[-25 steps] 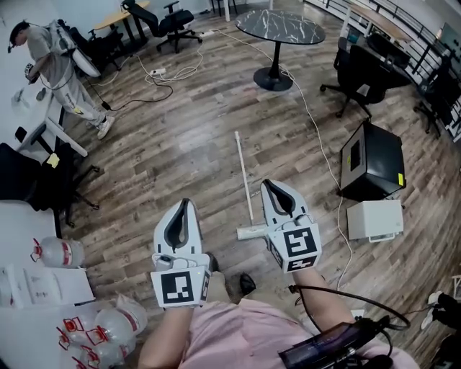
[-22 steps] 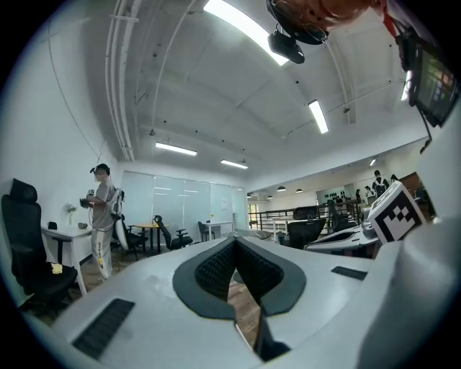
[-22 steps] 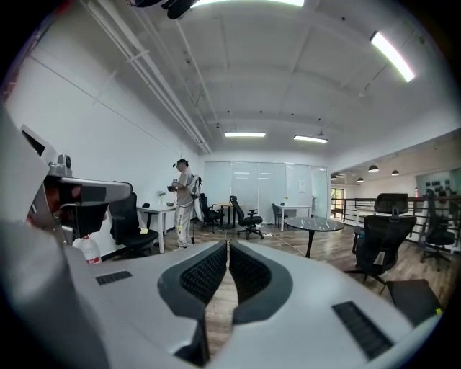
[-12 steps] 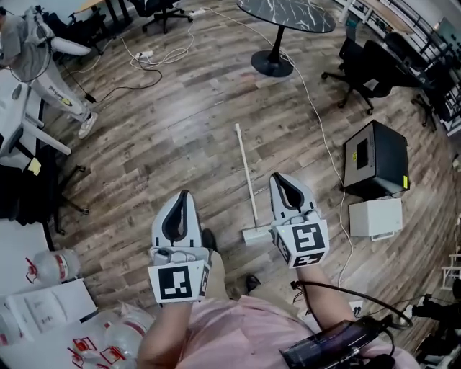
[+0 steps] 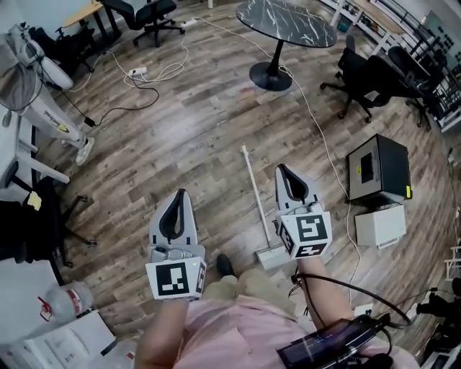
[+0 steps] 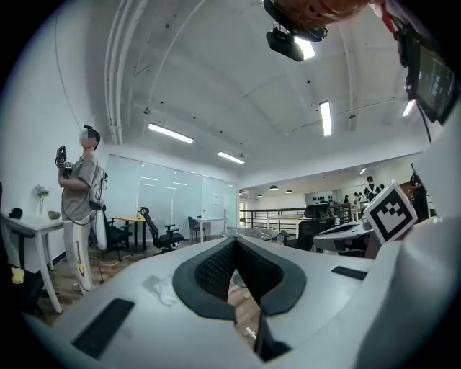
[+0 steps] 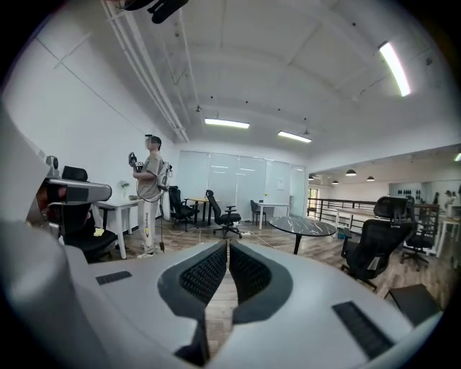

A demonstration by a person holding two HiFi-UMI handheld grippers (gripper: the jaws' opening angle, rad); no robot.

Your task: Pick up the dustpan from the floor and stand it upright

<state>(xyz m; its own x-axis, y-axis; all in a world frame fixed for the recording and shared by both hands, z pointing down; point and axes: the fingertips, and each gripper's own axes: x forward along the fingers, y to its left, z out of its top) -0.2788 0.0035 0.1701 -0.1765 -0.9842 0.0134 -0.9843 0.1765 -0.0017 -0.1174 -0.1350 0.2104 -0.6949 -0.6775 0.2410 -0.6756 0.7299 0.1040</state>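
Note:
The dustpan (image 5: 273, 257) lies flat on the wooden floor, its long white handle (image 5: 256, 194) pointing away from me. In the head view its pan end sits just left of my right gripper's marker cube, close to my feet. My right gripper (image 5: 282, 167) is held above the floor just right of the handle, jaws shut with nothing between them (image 7: 227, 246). My left gripper (image 5: 180, 193) hovers farther left, well apart from the dustpan, also shut and empty (image 6: 234, 241).
A black box (image 5: 378, 169) and a white box (image 5: 379, 225) stand on the floor to the right, with a white cable (image 5: 320, 137) running past them. Beyond are a round dark table (image 5: 286, 21) and office chairs (image 5: 367, 72). A person (image 7: 149, 187) stands at the far left.
The view has shifted forward: the dustpan now lies nearer to my feet and the right gripper's cube. Both grippers stay shut and level, holding nothing.

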